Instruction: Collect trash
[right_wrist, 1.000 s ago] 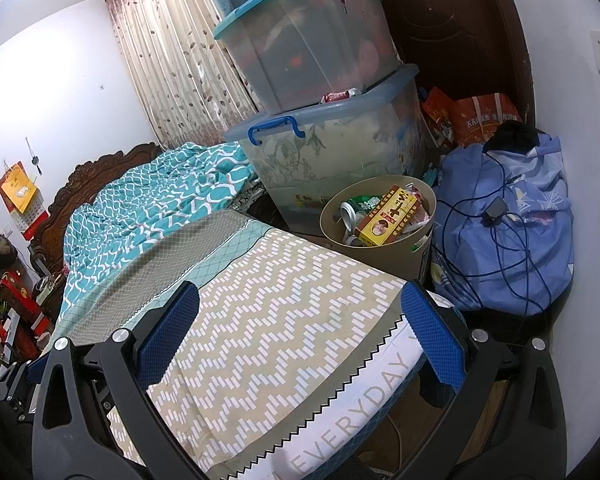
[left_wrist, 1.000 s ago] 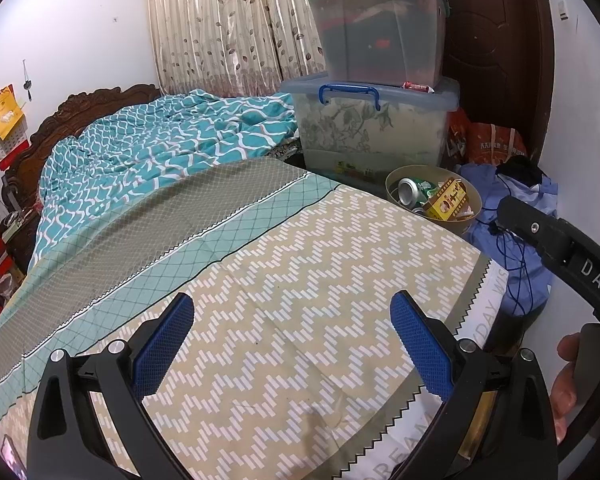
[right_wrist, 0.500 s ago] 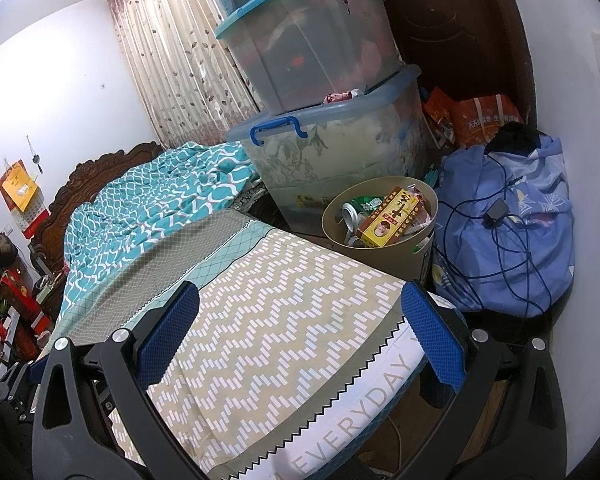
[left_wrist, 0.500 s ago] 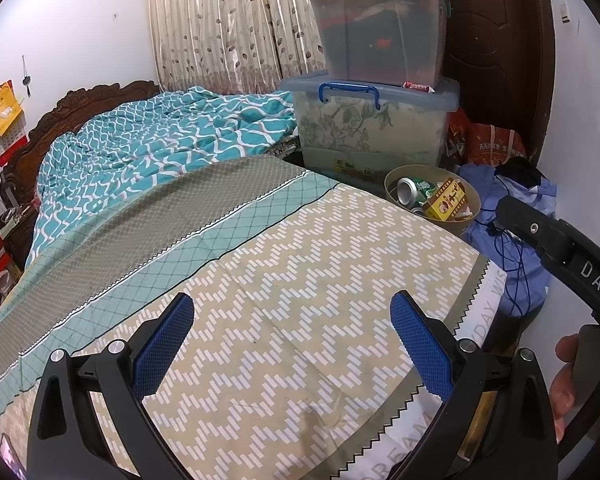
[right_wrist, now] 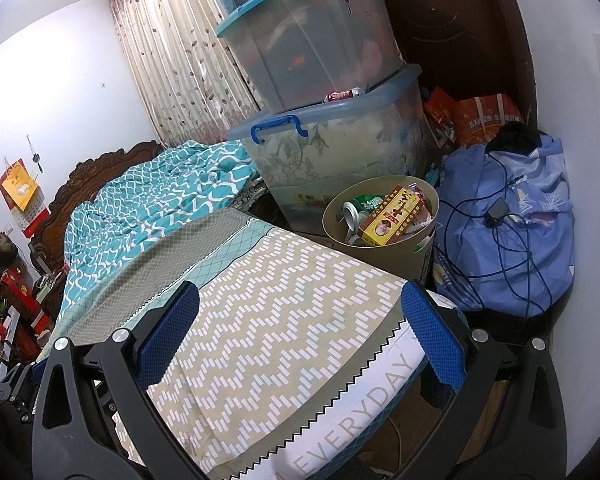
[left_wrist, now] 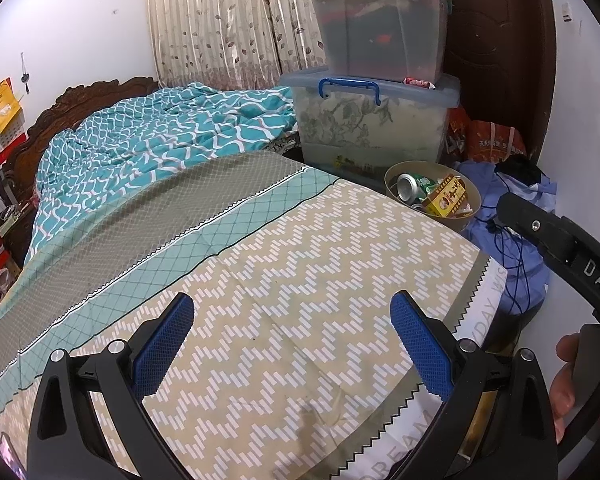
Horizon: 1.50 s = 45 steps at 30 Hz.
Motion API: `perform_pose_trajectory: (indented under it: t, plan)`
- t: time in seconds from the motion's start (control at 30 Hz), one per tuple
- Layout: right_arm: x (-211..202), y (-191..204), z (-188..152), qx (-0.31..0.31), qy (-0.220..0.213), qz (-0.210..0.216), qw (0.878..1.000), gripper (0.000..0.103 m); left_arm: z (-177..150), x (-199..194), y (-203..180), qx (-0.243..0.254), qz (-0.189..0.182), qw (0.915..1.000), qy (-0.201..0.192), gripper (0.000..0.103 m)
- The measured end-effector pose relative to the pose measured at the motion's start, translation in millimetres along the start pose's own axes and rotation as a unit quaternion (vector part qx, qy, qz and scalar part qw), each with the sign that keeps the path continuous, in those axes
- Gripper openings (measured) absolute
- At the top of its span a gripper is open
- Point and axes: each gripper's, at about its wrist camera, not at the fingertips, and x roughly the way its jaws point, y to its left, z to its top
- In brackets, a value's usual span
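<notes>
- Left tongs [left_wrist: 292, 340]: released, blue pads wide apart, nothing between them; hovering over the bed [left_wrist: 300, 280], zigzag-pattern sheet below.
- Right tongs [right_wrist: 300, 324]: also released, empty; over the bed's foot corner, above the white edge w/ "EVERYDAY" print.
- Landmark = trash bin [right_wrist: 380, 254], round, tan, on the floor just off the bed's far foot corner.
- Trash in the bin: yellow-red box [right_wrist: 392, 218] lying tilted on top; crushed can [right_wrist: 354, 210] beside it toward the bed; other bits under them, can't make out.
- Same bin in left view [left_wrist: 474, 216], box [left_wrist: 446, 200] and can [left_wrist: 408, 186] visible inside.
- Behind the bin: two stacked clear storage tubs [right_wrist: 332, 148], lower w/ blue handle, upper w/ teal lid; small red-white packet on the lower lid's edge.
- Right of the bin: blue cloth bundle [right_wrist: 512, 240] w/ dark cable and charger draped over it, touching or nearly touching the bin wall.
- Beyond the bundle: orange-red bags [right_wrist: 484, 118] against a dark wood door.
- Far from the bin, up the bed: teal patterned quilt [left_wrist: 160, 144], bunched by a carved wood headboard.
- Left view, lower right edge: person's hand [left_wrist: 568, 384] on the other gripper's black body.
</notes>
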Motion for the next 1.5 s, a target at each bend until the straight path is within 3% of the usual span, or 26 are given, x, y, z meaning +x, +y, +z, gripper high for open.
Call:
perform_pose_trajectory:
  t: [1.5]
  plan:
    - [1.6,-0.4,-0.3,0.001,0.003,0.0,1.0,0.1,-9.0,2.8,-2.3,0.011,-0.003,0.9999,0.005,0.095]
